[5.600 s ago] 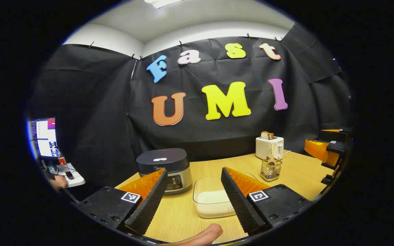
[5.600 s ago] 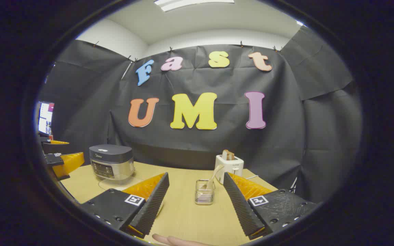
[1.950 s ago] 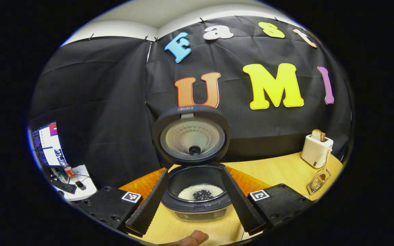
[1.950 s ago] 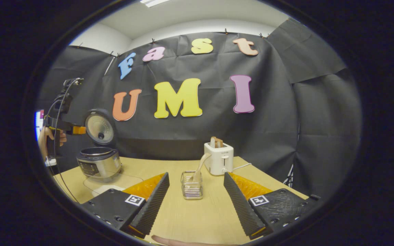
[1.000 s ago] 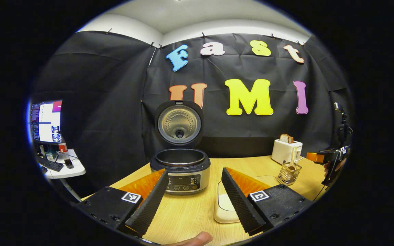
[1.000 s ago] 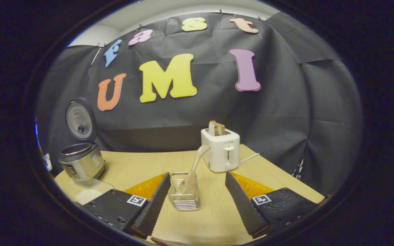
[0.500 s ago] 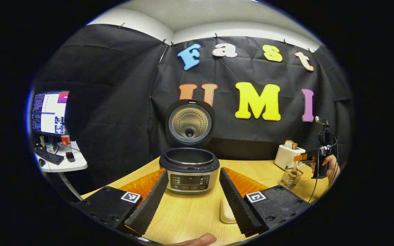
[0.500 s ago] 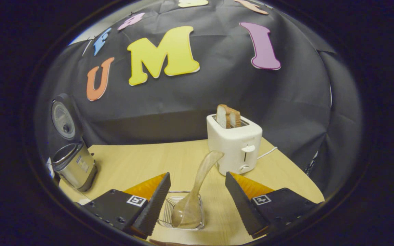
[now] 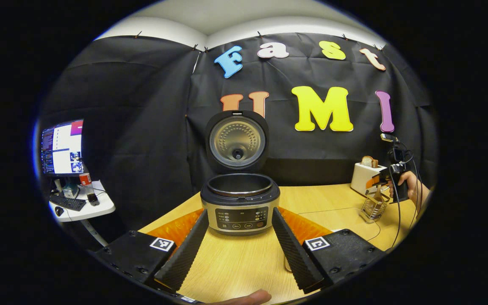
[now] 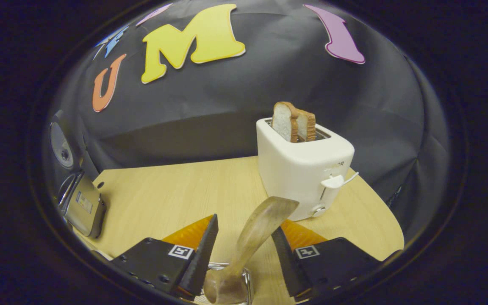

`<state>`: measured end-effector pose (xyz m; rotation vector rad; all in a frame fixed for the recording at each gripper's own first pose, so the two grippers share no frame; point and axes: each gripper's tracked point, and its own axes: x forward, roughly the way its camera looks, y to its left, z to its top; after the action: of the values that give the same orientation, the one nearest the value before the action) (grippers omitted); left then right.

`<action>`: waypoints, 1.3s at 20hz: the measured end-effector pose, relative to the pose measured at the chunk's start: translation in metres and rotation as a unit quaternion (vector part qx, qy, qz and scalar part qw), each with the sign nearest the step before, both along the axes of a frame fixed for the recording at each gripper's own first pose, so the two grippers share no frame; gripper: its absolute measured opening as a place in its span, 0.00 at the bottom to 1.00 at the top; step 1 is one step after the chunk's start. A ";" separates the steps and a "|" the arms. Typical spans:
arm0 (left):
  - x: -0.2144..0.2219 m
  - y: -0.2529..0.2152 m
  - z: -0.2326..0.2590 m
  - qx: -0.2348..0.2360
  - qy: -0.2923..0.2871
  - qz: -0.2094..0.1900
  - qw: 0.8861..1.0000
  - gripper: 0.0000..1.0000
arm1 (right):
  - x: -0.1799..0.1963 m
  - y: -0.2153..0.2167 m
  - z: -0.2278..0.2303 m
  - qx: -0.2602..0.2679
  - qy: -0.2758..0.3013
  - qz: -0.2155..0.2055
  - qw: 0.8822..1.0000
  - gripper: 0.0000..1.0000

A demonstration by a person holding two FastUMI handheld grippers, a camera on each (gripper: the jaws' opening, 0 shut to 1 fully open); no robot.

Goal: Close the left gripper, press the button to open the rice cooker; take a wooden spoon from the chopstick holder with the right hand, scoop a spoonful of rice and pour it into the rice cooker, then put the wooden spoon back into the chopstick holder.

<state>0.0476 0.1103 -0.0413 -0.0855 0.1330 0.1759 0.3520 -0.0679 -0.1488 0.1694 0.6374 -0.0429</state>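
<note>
Here the right gripper (image 10: 244,250) sits low over the chopstick holder (image 10: 227,288), its 2 fingers spread apart on either side of the wooden spoon's (image 10: 248,245) handle, with a gap showing on the left side at least, so it grips nothing yet. The spoon leans in the holder, bowl down and handle slanting up toward the toaster (image 10: 305,169), which puts the handle between the fingers; that looks like why the gripper comes in from above and behind. In my judgement the step in hand is closing on the handle before lifting it out.

The left gripper (image 9: 237,241) hangs back over the table (image 9: 235,262), fingers wide apart and empty, framing the rice cooker (image 9: 239,203). The cooker's lid (image 9: 237,142) stands upright and open, so the button press looks done. Its pot is seen from too low an angle to tell what lies inside. In the left gripper view the holder (image 9: 373,207) stands near the toaster at the far right, well apart from the cooker, with a hand (image 9: 411,188) above it. The holder is a wire basket with only the spoon visible in it; 2 slices of bread (image 10: 292,120) stand in the toaster
</note>
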 end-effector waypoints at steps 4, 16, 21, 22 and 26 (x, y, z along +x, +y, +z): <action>-0.008 0.009 0.014 -0.002 -0.025 0.023 0.999 0.96 | -0.003 -0.002 -0.009 0.001 0.027 -0.012 1.000 0.31; -0.022 -0.003 0.037 -0.006 -0.047 -0.003 0.999 0.96 | -0.053 0.017 0.046 -0.003 0.003 0.004 1.000 0.10; -0.032 0.007 0.046 -0.012 -0.060 0.006 0.998 0.96 | -0.079 0.023 0.092 0.003 -0.024 -0.013 1.000 0.09; -0.033 0.007 0.049 -0.012 -0.064 0.004 0.998 0.96 | -0.087 0.026 0.103 -0.006 -0.033 -0.010 0.999 0.09; -0.037 0.009 0.051 -0.013 -0.063 -0.002 0.998 0.96 | -0.111 0.042 0.136 -0.024 -0.045 -0.021 0.998 0.09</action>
<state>0.0102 0.1189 0.0095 -0.1212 0.0100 0.1635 0.2406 -0.0263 -0.0128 0.1385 0.5424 -0.0902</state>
